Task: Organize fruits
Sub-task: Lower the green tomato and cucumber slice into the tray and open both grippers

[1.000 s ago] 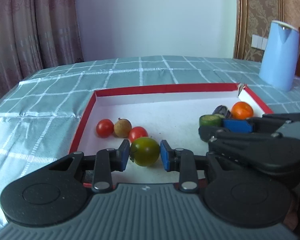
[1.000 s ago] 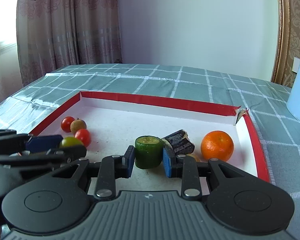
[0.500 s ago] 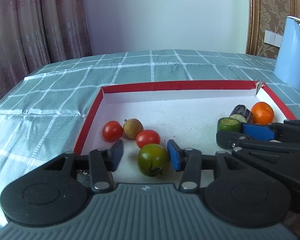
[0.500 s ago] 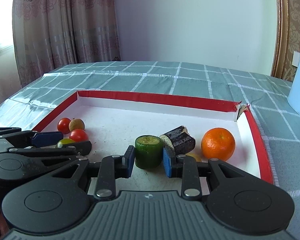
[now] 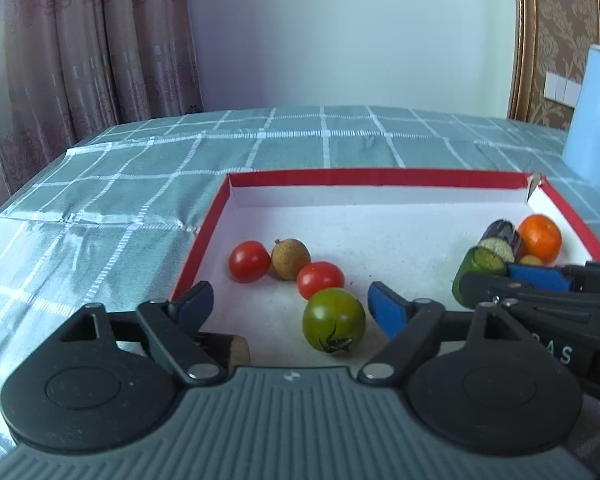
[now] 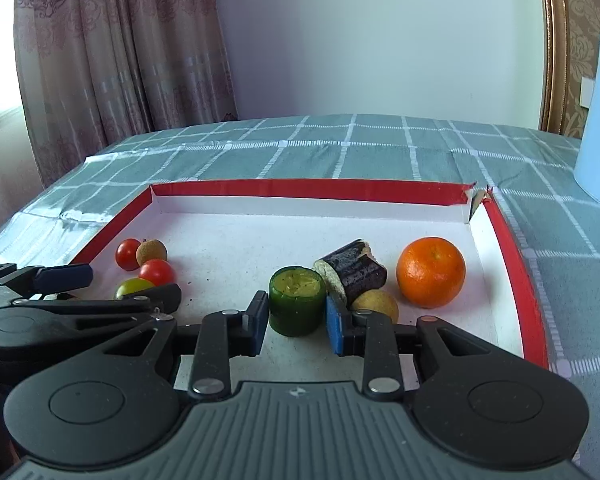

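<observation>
A white tray with a red rim (image 5: 204,236) (image 6: 512,248) lies on the checked tablecloth. My left gripper (image 5: 290,304) is over its near left part, jaws opening. A green tomato (image 5: 334,320) rests on the tray floor between them, close to the right finger, and neither pad presses on it. Behind it sit two red tomatoes (image 5: 249,261) (image 5: 320,279) and a brown longan (image 5: 290,259). My right gripper (image 6: 296,318) is shut on a green cucumber piece (image 6: 297,304) standing on the tray. A dark cane piece (image 6: 354,271), a yellowish fruit (image 6: 378,302) and an orange (image 6: 431,271) lie just right of it.
A light blue kettle (image 5: 592,120) stands on the tablecloth beyond the tray's far right corner. A brown cork-like stub (image 5: 236,350) lies under my left gripper's left finger. The two grippers sit side by side at the tray's near edge. Curtains hang at the left.
My left gripper's jaws have spread wide and let go of the green tomato, which now lies on the tray floor. The right gripper has kept its hold on the cucumber piece.
</observation>
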### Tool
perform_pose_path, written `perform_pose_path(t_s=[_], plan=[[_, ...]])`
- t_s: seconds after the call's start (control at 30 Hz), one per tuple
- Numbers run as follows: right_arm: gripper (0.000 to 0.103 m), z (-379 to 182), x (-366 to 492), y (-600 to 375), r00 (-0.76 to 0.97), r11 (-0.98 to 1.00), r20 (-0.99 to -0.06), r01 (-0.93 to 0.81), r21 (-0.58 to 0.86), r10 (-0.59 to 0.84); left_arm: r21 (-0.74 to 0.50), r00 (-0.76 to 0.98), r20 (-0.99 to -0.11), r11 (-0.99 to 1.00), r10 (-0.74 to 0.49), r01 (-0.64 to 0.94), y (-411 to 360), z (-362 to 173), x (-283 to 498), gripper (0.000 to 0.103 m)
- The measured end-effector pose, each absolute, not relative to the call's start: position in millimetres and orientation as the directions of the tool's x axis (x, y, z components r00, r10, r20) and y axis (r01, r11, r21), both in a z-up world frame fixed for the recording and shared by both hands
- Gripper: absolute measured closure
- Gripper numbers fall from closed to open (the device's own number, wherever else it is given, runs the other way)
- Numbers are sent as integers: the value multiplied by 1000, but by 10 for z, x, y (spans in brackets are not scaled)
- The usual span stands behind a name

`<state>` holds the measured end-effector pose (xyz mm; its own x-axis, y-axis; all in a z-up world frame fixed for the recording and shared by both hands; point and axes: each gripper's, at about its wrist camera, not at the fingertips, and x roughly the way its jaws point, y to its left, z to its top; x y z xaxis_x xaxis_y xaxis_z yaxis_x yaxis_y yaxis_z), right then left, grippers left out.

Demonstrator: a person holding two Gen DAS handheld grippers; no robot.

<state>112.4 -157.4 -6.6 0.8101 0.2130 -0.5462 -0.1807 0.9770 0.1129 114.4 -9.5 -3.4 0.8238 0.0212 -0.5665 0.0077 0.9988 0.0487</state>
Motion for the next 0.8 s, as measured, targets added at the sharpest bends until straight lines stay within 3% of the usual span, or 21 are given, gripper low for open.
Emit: perform_pose_path(t_s=[0.3, 0.43, 0.57, 0.8], plan=[[73, -31, 1038, -1527, 838, 981, -512, -188, 47, 186, 50, 828, -560, 999, 30, -3, -66, -26, 1083, 11], [59, -12, 994, -1568, 857, 985, -487, -167, 50, 170, 44, 832, -554, 999, 28, -5, -51, -16, 1046, 11], [33, 31, 904, -1651, 882, 988, -445, -136, 75, 156, 32, 840, -542, 999, 14, 4, -24, -4, 980, 11], [28, 51, 822, -1672, 887, 988, -435, -133, 85, 157, 50, 854, -520, 999, 17, 10, -45, 8, 864, 11]])
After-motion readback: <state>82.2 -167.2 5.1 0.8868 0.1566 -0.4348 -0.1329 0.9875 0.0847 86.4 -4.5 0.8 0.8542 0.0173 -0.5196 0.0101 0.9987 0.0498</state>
